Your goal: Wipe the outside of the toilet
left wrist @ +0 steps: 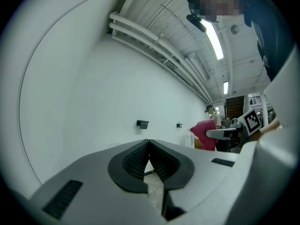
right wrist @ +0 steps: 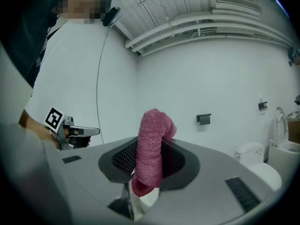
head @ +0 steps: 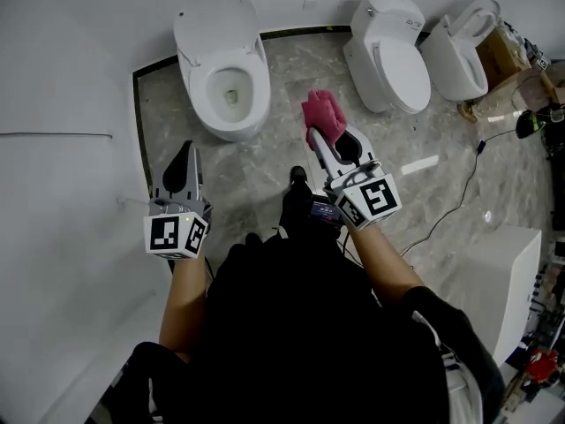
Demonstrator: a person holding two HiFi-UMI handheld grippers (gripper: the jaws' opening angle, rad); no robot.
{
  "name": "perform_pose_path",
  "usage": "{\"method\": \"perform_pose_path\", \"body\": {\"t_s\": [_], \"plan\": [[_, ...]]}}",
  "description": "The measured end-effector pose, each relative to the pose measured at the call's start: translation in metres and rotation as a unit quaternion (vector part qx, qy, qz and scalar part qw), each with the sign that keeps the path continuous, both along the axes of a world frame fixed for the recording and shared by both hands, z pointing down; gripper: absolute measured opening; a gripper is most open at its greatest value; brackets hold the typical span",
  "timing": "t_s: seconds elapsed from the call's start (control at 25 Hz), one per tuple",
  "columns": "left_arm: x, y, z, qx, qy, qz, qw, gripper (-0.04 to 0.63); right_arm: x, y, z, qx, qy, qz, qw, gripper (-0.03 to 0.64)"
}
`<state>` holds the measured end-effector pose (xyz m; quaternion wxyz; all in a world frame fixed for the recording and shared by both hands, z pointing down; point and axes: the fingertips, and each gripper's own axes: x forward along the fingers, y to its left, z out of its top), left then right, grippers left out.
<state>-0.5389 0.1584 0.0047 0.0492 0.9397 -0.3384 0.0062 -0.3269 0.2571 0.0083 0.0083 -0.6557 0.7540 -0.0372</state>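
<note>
In the head view three white toilets stand along the far wall: an open toilet (head: 225,78) at left, a lidded toilet (head: 388,56) in the middle, and a third toilet (head: 459,51) at right. My right gripper (head: 328,126) is shut on a pink cloth (head: 322,113), held over the marble floor between the left and middle toilets. The right gripper view shows that cloth (right wrist: 152,146) pinched between the jaws, with the middle toilet (right wrist: 255,165) at lower right. My left gripper (head: 185,162) hangs left of the open toilet, its jaws closed and empty (left wrist: 149,158).
A grey marble floor (head: 282,157) lies ahead, bounded by a white wall or panel (head: 62,148) at left. A cable (head: 459,193) runs across the floor at right, near a white box (head: 499,281) and a cardboard box (head: 499,56). A person (left wrist: 213,116) stands far off.
</note>
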Motion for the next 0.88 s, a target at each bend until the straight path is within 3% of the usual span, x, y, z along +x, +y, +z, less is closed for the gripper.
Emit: {"method": "perform_pose_path", "body": {"t_s": [0.16, 0.32, 0.52, 0.88], "plan": [[-0.027, 0.040, 0.006, -0.023, 0.022, 0.028, 0.9991, 0.015, -0.034, 0.047, 0.004, -0.017, -0.006, -0.003, 1.000, 0.127], [-0.026, 0.073, -0.003, -0.030, 0.045, 0.075, 0.9957, 0.015, -0.058, 0.074, 0.004, -0.030, -0.009, -0.045, 0.998, 0.127], [-0.017, 0.097, -0.024, -0.016, 0.024, 0.058, 0.9979, 0.015, -0.053, 0.090, -0.010, -0.025, -0.009, -0.049, 0.998, 0.127], [0.026, 0.140, -0.015, -0.060, 0.039, 0.078, 0.9943, 0.016, -0.044, 0.122, 0.009, -0.043, -0.019, -0.100, 0.994, 0.126]]}}
